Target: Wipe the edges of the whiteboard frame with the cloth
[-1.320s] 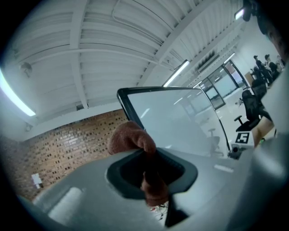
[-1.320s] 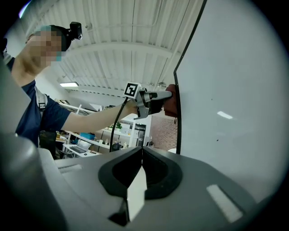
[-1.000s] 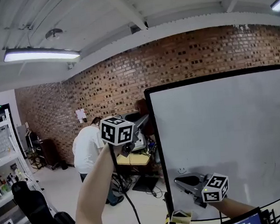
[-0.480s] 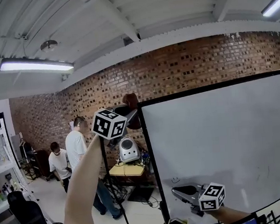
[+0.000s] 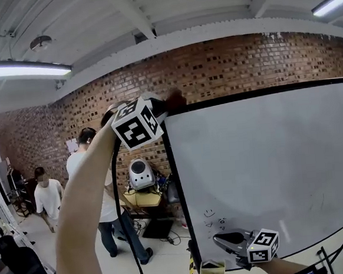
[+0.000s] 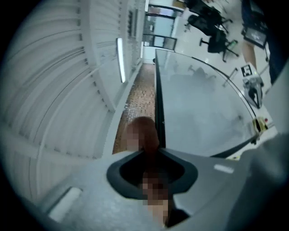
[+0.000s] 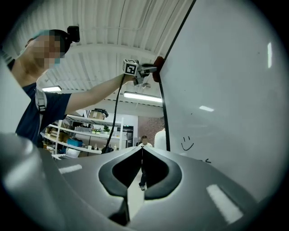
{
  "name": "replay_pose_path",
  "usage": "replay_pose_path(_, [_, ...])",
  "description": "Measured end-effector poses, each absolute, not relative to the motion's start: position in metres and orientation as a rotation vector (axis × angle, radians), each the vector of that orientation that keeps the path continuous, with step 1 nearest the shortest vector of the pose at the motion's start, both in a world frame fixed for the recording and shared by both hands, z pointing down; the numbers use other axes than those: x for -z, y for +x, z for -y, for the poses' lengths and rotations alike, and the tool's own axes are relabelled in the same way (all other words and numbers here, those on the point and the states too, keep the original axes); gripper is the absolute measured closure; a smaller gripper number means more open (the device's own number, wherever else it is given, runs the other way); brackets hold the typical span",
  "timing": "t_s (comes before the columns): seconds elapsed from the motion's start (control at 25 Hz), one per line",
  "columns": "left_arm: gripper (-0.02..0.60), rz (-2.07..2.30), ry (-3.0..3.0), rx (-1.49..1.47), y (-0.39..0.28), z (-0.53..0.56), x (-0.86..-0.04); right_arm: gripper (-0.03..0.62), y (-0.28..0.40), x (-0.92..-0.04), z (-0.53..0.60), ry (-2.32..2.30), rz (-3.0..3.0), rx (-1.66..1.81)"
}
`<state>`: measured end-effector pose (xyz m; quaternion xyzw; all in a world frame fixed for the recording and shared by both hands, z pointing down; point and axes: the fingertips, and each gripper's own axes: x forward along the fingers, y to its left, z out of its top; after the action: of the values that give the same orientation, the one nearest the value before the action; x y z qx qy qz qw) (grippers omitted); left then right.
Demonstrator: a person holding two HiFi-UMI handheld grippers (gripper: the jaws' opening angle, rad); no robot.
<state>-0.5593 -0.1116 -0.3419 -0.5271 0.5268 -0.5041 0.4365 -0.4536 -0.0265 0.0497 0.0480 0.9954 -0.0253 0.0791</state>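
1. The left claw is held up high on a stretched arm. It is pinching a reddish-brown cloth, and part of the cloth sticks out in front of its tips.
2. The cloth sits at the top left corner of the whiteboard frame, where the black top edge meets the black left edge. It touches the frame there.
3. In the left gripper view the cloth lies on the dark edge of the frame, and this edge runs straight away from the claw.
4. The right claw is low, near the bottom left part of the whiteboard. Its tips are pressed together and nothing is between them. Whether it touches the board, I cannot tell.
5. The right claw is well apart from the cloth.
6. A small smiley face is drawn on the board just above the right claw.
7. Behind the board there is a brick wall, and some people stand near it.
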Motion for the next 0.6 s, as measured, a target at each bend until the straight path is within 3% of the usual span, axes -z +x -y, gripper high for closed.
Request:
replay_pose_path(0.32, [0.518, -1.231, -1.154, 1.26, -0.538, 0.106, 0.342, 0.585, -0.426, -0.052, 0.021, 0.08, -2.985, 0.092])
replay_pose_path(0.6, [0.517, -1.413, -1.334, 0.747, -0.475, 0.031, 0.343, 0.585, -0.346, -0.062, 0.007, 0.06, -2.977, 0.145])
